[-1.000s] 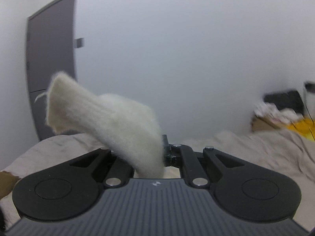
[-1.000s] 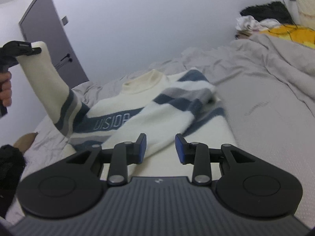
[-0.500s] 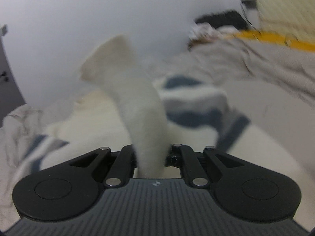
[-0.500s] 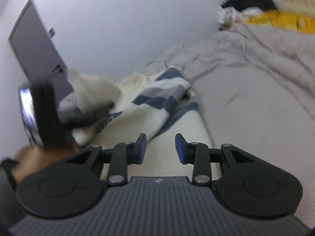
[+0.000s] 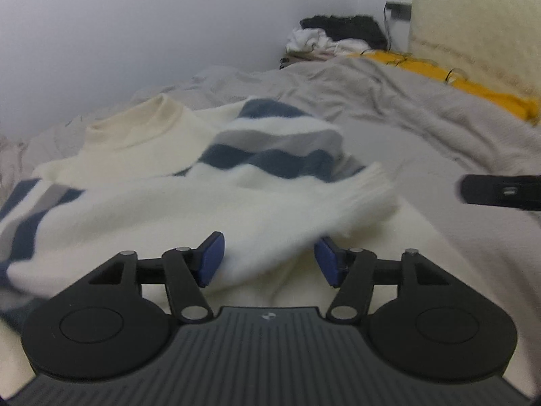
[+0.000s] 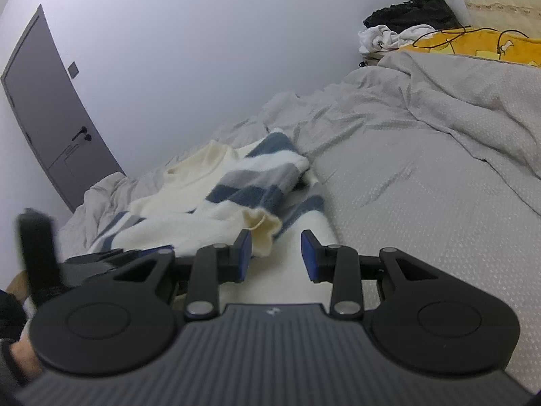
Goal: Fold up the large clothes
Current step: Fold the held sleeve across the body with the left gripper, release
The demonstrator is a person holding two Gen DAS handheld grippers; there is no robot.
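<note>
As laid for folding: sweater [image 5: 142, 176] flat on bed [image 6: 422, 196], sleeves crossed over body.
Left hand-held gripper [image 5: 268, 258]: spread wide, empty, sleeve [image 5: 304, 203] lying loose between pads.
Right hand-held gripper [image 6: 275, 253]: parted, empty, beside cuff [image 6: 262, 228], placed for next grasp.

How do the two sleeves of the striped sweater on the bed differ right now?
The left sleeve stretches out long across the sweater's chest, cuff pointing right; the right sleeve lies bunched in a short hump behind it. The left sleeve shows mostly plain cream here; the right sleeve shows blue and grey stripes. Both are folded inward over the body, and neither gripper holds them.
</note>
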